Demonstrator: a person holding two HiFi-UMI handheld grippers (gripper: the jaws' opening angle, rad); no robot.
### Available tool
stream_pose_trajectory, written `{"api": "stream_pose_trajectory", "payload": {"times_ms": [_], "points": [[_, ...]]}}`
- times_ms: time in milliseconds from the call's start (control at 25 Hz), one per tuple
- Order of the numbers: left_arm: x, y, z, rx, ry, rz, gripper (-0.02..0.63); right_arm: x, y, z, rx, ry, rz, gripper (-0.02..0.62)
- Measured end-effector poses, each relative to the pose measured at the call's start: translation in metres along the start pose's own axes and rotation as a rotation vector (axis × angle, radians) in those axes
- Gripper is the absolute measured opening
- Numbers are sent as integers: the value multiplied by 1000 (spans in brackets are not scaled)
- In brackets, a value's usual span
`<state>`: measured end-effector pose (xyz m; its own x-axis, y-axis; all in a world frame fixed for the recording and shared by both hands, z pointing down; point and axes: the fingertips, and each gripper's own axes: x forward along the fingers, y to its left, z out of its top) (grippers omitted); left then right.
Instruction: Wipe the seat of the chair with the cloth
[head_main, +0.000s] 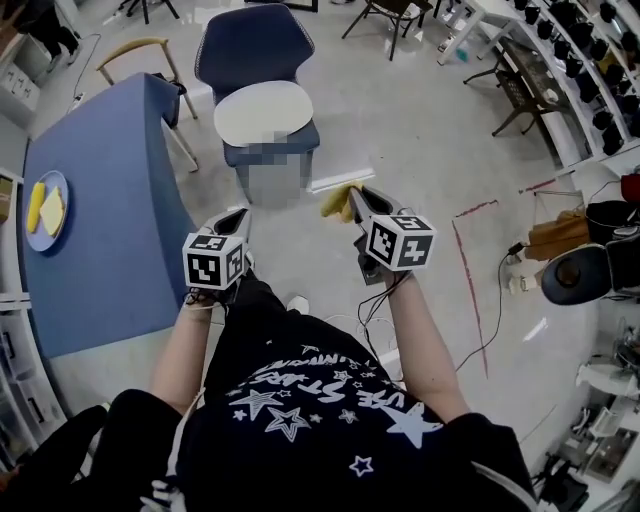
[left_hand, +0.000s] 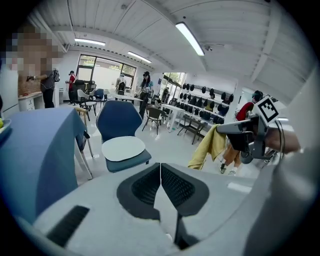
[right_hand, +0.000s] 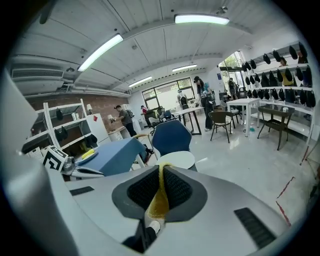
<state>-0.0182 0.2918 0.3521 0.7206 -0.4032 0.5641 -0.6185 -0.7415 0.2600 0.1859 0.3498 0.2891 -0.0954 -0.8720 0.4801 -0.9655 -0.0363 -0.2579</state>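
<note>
A blue chair (head_main: 255, 45) with a pale round seat (head_main: 264, 110) stands on the floor ahead of me; it also shows in the left gripper view, chair (left_hand: 120, 122), and in the right gripper view, chair (right_hand: 172, 137). My right gripper (head_main: 352, 200) is shut on a yellow cloth (head_main: 338, 200), which hangs from its jaws, cloth (left_hand: 209, 146), and shows pinched between the pads, cloth (right_hand: 159, 196). My left gripper (head_main: 232, 222) is shut and holds nothing. Both grippers are held in the air well short of the chair.
A blue table (head_main: 105, 210) stands at my left with a plate (head_main: 46, 210) of yellow things. A wooden chair (head_main: 140, 50) is beyond it. Red tape lines (head_main: 470, 270) and cables mark the floor at right. Tables, dark chairs (head_main: 520, 95) and shelves line the far right.
</note>
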Motion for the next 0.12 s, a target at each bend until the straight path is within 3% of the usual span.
{"api": "stream_pose_trajectory", "payload": {"times_ms": [120], "points": [[-26, -14, 2, 18, 14, -1, 21, -22, 13, -3, 16, 15, 5, 29]]}}
